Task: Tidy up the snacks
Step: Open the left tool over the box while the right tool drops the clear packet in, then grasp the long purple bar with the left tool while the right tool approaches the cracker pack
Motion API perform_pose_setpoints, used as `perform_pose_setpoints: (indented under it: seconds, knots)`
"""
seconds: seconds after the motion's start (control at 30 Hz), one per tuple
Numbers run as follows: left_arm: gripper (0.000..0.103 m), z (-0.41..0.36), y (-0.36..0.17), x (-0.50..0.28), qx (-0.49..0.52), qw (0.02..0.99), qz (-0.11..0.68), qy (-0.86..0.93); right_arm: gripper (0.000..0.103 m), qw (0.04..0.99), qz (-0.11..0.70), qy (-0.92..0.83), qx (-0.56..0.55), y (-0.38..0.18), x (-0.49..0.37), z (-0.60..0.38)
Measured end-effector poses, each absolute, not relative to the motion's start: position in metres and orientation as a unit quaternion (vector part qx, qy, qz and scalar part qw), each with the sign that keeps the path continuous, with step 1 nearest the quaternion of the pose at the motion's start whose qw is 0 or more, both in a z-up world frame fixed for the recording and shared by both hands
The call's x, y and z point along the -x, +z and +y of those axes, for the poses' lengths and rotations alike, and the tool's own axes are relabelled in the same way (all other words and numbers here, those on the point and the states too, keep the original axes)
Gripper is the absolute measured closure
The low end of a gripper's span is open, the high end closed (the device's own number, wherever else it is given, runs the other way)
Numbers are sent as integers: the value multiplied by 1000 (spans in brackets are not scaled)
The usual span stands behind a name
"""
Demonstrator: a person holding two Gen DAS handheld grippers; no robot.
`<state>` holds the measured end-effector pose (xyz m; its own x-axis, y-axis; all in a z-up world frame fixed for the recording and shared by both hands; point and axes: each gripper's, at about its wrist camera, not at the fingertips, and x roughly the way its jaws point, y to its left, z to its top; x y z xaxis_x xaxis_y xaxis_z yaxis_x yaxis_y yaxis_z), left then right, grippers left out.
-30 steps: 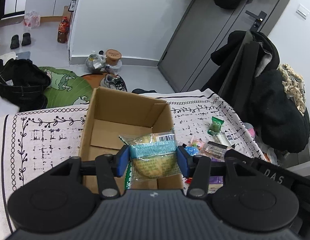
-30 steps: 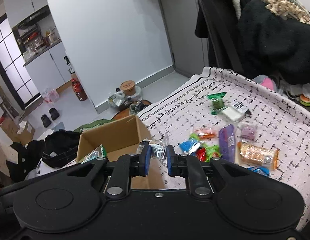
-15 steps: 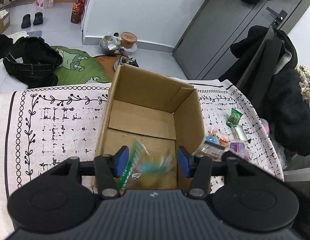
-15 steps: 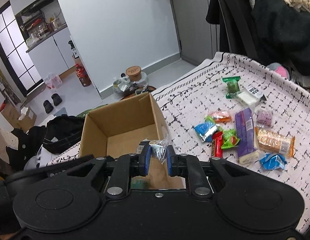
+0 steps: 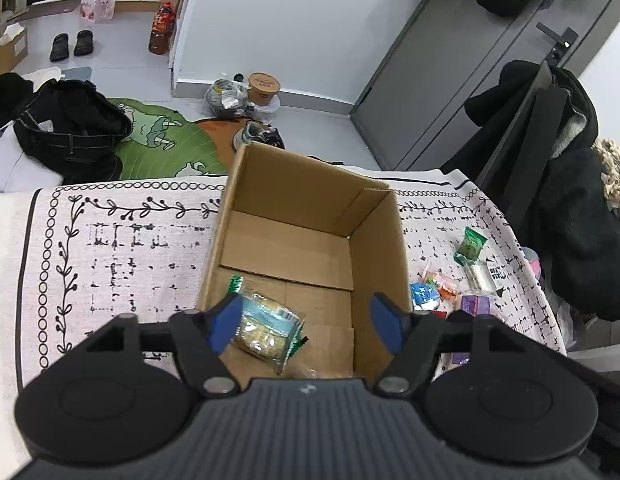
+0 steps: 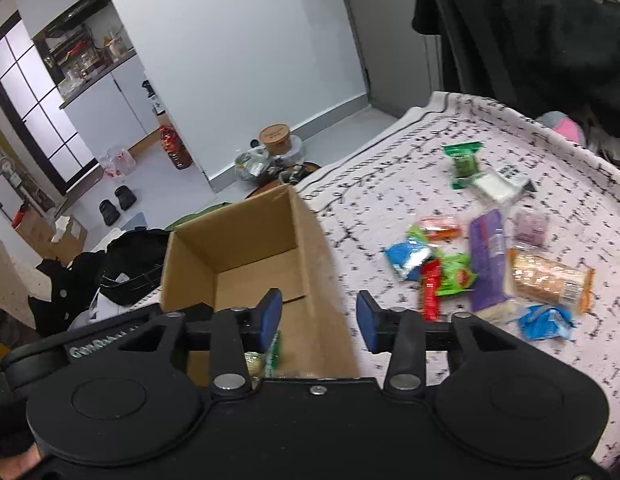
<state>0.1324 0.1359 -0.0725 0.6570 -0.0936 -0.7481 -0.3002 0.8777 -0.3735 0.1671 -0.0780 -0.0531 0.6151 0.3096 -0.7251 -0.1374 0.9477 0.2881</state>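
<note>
The left gripper [image 5: 305, 322] has its blue pads spread wide, its jaws having just been opening, and nothing is between them. Below the gap, the clear-wrapped pastry packet [image 5: 265, 326] lies loose on the floor of the cardboard box [image 5: 380, 248], touching no pad, near the left pad at about 9 o'clock from the gap's middle. The right gripper [image 6: 317, 318] also has its pads parted, its jaws having just been opening too, with nothing pinched; it hangs over the box's near right corner. A small clear packet [image 5: 305, 372] lies at the box floor's near edge, largely hidden by the gripper body. The box stands open-topped on a pale patterned cloth [image 5: 121, 248]. In the right wrist view, from 1 to 3 o'clock of the right gripper, loose snacks lie on the cloth: a blue packet [image 6: 408, 258], a red stick [image 6: 430, 288], a purple bar [image 6: 488, 258], an orange-wrapped bread [image 6: 550, 280] and a green packet [image 6: 464, 162]. Dark coats [image 6: 550, 40] hang beyond the cloth at 1 o'clock.
</note>
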Motion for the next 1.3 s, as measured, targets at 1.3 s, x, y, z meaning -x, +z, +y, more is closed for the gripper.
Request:
perform_pose_setpoints:
  seconds: [1.3]
  knots:
    - [11, -27, -49, -171, 175, 891, 419, -2, 23, 890, 427, 42, -154, -46, -186, -279]
